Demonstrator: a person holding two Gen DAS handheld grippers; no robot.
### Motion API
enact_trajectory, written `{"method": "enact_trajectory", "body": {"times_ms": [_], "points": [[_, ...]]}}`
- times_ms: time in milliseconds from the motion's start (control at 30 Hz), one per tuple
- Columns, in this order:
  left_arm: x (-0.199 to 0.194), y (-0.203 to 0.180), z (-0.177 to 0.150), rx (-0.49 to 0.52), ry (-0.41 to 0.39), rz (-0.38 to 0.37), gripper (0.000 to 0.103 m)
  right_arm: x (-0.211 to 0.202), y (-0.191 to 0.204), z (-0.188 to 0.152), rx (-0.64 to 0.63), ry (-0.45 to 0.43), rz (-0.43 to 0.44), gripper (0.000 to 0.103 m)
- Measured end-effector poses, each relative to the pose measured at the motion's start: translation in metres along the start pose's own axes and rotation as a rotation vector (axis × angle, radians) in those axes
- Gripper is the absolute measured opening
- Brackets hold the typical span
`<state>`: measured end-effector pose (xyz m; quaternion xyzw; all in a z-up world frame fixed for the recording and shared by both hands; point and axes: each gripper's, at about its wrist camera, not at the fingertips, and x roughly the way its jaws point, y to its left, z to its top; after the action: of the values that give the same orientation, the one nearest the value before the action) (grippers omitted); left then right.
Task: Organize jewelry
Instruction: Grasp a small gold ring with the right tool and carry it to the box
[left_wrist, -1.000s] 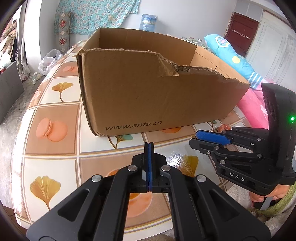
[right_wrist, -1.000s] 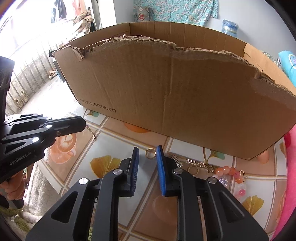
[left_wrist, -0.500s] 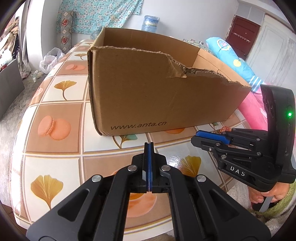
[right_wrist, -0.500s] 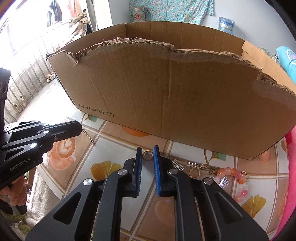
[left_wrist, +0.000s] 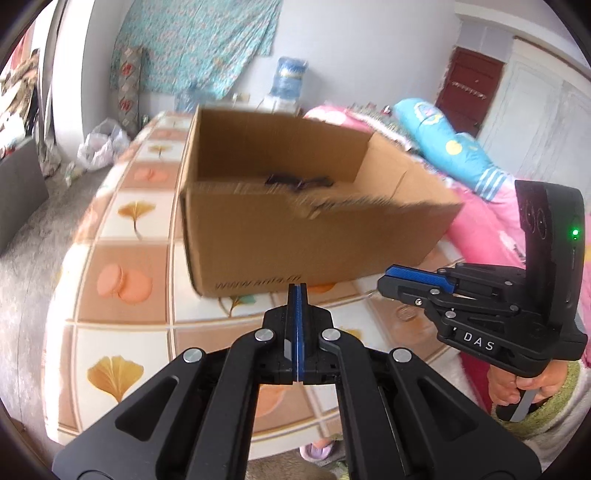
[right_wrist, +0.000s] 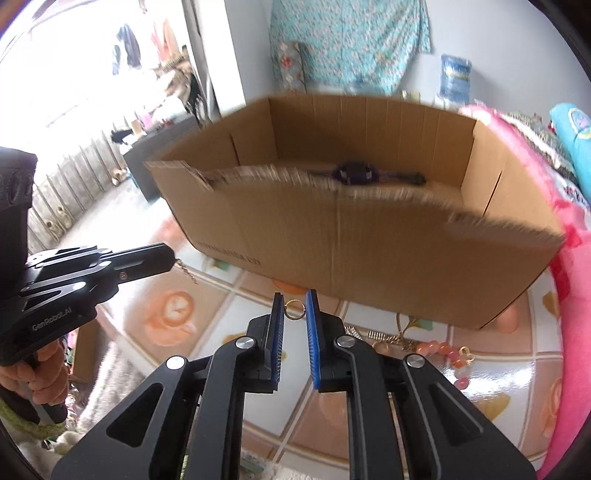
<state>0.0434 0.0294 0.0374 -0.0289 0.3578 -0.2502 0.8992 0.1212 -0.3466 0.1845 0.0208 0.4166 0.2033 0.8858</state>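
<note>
1 dark piece (right_wrist: 354, 173) already lies inside the cardboard box (right_wrist: 369, 243), so the sorting looks barely begun. To the left, a gold chain (right_wrist: 186, 273) hangs off the surface (right_wrist: 491, 373). A gold ring (right_wrist: 294, 316) sits in the middle. At the right, orange beads (right_wrist: 432, 347) and small gold bits wait on the tiles in front of the box.

Your left hand-held gripper (left_wrist: 297, 290) is clenched on the chain and angled down toward the box's front wall. Your right hand-held gripper (right_wrist: 295, 295) also tilts down and pinches the ring at its tips. Both sit short of the box rim, so you probably have to carry them over it next.
</note>
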Motion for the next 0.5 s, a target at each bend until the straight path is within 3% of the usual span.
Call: {"method": "enact_trajectory", "body": {"times_ms": [133, 300, 400, 500], "points": [[-0.029, -0.02, 0.019, 0.039, -0.067, -0.058, 0.0, -0.037, -0.001, 0.018, -0.016, -0.087, 0.034, 0.012], [-0.058, -0.046, 0.066, 0.159, -0.182, -0.099, 0.0, -0.069, -0.015, 0.063, -0.035, -0.163, 0.077, 0.012], [-0.049, -0.058, 0.095, 0.215, -0.185, -0.114, 0.0, -0.064, -0.034, 0.093, -0.013, -0.117, 0.125, 0.012], [-0.015, -0.058, 0.12, 0.213, -0.088, -0.129, 0.0, -0.038, -0.06, 0.123, 0.033, 0.002, 0.182, 0.012]]}}
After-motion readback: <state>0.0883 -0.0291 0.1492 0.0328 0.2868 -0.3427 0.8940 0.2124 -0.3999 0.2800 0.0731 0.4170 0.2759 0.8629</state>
